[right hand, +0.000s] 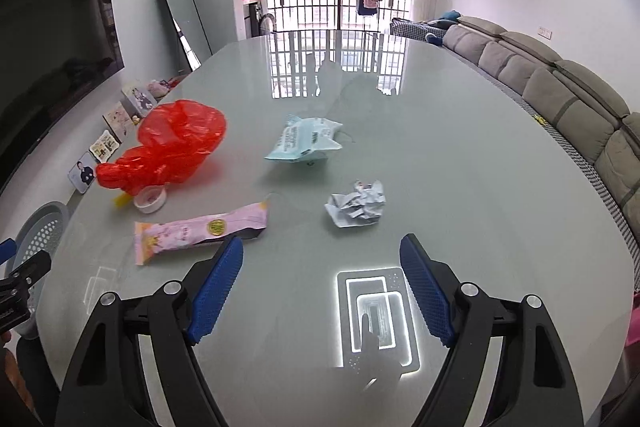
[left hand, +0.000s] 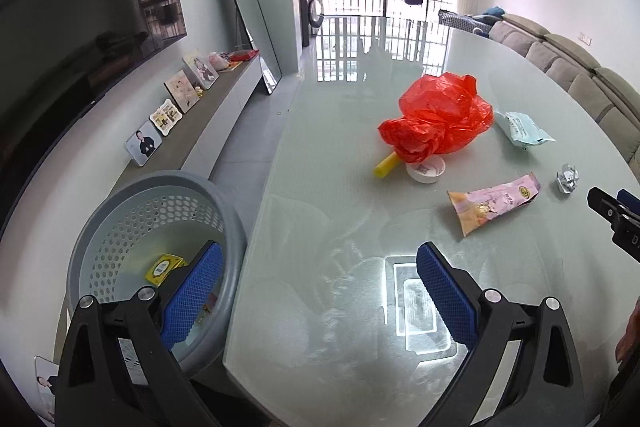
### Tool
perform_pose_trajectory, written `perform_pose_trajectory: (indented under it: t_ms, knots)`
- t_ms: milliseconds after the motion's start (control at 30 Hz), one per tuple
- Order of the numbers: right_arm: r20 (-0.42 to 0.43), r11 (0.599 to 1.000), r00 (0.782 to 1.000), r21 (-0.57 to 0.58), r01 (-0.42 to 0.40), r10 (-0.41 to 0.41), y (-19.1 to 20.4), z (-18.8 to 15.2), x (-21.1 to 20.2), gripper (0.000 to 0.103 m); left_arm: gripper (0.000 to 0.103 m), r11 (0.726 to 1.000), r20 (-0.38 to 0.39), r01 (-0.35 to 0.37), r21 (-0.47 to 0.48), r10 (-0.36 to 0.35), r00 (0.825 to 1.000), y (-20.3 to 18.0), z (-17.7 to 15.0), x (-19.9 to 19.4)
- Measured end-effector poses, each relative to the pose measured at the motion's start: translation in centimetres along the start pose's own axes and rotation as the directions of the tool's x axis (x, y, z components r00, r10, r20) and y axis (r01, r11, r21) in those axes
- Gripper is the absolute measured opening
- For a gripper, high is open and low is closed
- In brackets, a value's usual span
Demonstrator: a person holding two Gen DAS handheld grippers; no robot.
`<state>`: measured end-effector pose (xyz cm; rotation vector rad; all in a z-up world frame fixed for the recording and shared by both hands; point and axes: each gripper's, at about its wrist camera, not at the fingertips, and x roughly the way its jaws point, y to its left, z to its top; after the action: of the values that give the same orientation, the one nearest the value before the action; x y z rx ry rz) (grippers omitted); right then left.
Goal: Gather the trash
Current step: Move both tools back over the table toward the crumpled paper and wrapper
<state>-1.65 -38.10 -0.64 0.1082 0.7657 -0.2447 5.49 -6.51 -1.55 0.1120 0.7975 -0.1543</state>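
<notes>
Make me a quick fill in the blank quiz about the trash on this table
1. The crumpled plastic bag on the table is ____.
2. The grey basket already holds a ____ packet.
3. Between the right claw pads there is ____.
4. The ball of paper is ____.

Missing words: red; yellow; nothing; crumpled

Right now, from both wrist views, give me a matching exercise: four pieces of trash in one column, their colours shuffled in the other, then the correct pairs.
Things:
1. plastic bag
2. long snack wrapper
3. crumpled paper
4. flat packet

Colours:
A. pale blue-green
B. red
C. pink
D. white

Pairs: 1-B, 2-C, 3-D, 4-A
</notes>
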Motion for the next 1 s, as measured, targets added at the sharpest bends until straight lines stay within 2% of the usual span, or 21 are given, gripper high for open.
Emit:
perform_pose_trajectory:
  t_ms: [200, 467, 933, 967, 1000]
  knots:
    - [-0.056, 1.000, 0.998, 0.002, 0.015, -0.015, -2.5, 1.1, 3.1, 0.077, 0.096, 1.000, -0.019, 0.019, 0.022, -0.018, 1.000, -2.6, 0.9, 1.2]
    - [-0.122, 1.000, 0.993, -0.017, 0.005, -0.007, -3.5, 2.4, 6.6, 0.077, 0.096, 0.998, -0.045, 0.038, 0.052, -0.036, 0.998, -4.9, 1.9, 3.0]
    - [-0.162, 1.000, 0.987, -0.029, 0.008, -0.013, -3.4, 3.1, 8.8, 0.076, 0.096, 0.995, -0.059, 0.069, 0.077, -0.065, 0.996, -6.8, 2.9, 4.4]
    - [-0.161, 0.999, 0.987, -0.032, 0.007, -0.012, -3.3, 3.1, 8.8, 0.071, 0.096, 0.994, -0.058, 0.071, 0.079, -0.067, 0.996, -6.9, 2.9, 4.4]
    - [-0.162, 0.999, 0.987, -0.036, 0.004, -0.010, -3.2, 3.1, 8.8, 0.061, 0.096, 0.994, -0.057, 0.073, 0.081, -0.069, 0.996, -7.0, 2.9, 4.4]
